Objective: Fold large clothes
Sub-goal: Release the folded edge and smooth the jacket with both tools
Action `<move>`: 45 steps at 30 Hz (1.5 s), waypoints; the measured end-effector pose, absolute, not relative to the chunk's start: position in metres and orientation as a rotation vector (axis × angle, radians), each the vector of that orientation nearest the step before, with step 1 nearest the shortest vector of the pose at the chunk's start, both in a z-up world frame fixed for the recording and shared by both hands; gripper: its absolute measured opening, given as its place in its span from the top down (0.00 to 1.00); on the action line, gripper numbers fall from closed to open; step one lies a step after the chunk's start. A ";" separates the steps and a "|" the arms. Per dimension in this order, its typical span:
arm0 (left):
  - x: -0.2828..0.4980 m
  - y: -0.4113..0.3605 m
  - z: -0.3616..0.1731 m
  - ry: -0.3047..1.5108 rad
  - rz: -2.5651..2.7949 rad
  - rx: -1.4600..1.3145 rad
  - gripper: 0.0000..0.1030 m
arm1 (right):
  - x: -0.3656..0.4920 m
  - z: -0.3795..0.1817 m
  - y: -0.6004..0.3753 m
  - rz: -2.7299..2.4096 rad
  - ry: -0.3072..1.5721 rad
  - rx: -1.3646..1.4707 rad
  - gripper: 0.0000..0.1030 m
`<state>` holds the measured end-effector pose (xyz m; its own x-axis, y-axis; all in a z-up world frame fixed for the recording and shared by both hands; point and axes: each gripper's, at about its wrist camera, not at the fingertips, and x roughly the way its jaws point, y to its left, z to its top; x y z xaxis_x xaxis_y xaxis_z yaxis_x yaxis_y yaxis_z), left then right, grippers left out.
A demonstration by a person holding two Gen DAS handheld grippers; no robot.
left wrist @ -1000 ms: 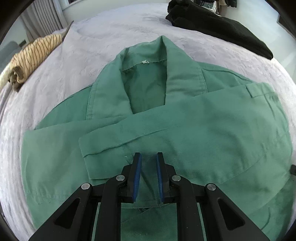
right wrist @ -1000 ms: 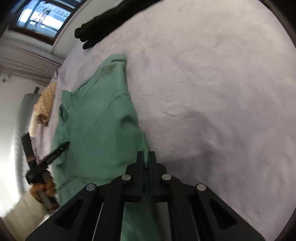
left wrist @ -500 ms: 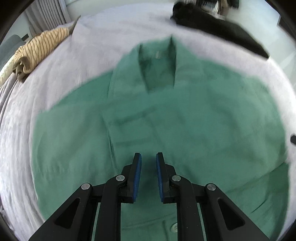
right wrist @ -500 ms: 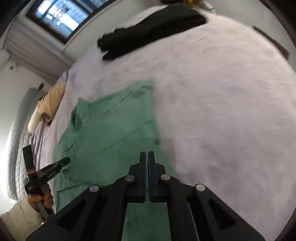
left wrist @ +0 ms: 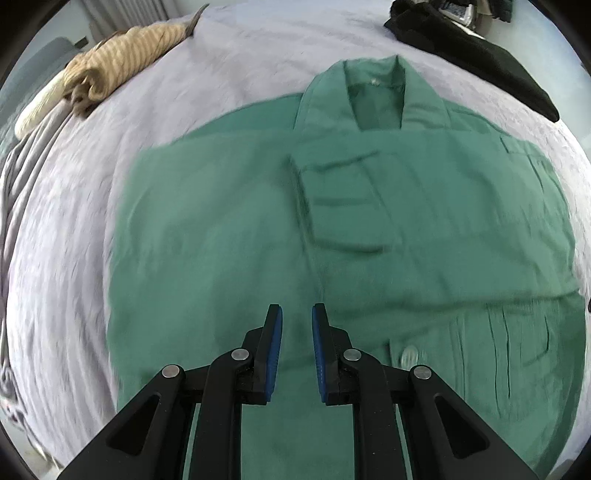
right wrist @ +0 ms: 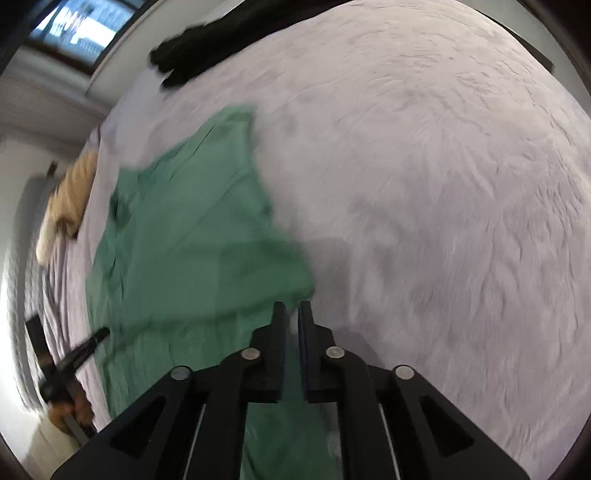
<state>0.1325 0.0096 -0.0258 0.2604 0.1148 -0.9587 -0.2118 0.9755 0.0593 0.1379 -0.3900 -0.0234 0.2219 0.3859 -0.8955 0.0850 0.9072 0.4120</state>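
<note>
Left hand-held gripper [left wrist: 297, 325] empty, parted above green shirt [left wrist: 369, 229]; right hand-held gripper [right wrist: 291, 325] slightly parted, empty.

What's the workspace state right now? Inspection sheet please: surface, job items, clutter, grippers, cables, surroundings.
Surface: bed under a pale lilac cover, lightly creased.
Job's things: green shirt lying flat, collar at the far end, a sleeve folded across the chest; part of the image is motion-blurred.
Clutter: striped tan garment at the far left edge; black garment at the far right.
Grippers: left gripper open above the shirt's lower part, holding nothing; right gripper slightly open at the shirt's right edge, nothing visibly clamped.
Cables: nothing seen.
Surroundings: window and white wall beyond the bed.
</note>
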 end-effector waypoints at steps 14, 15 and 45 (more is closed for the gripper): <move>0.056 0.017 0.012 1.306 0.328 -0.162 0.01 | 0.084 0.005 -0.345 0.309 1.451 0.351 0.36; 0.050 0.018 0.014 1.312 0.335 -0.169 0.01 | 0.082 0.008 -0.344 0.312 1.455 0.347 0.36; -0.057 0.036 0.041 1.375 0.414 -0.279 0.01 | 0.025 0.016 -0.330 0.315 1.613 0.377 0.00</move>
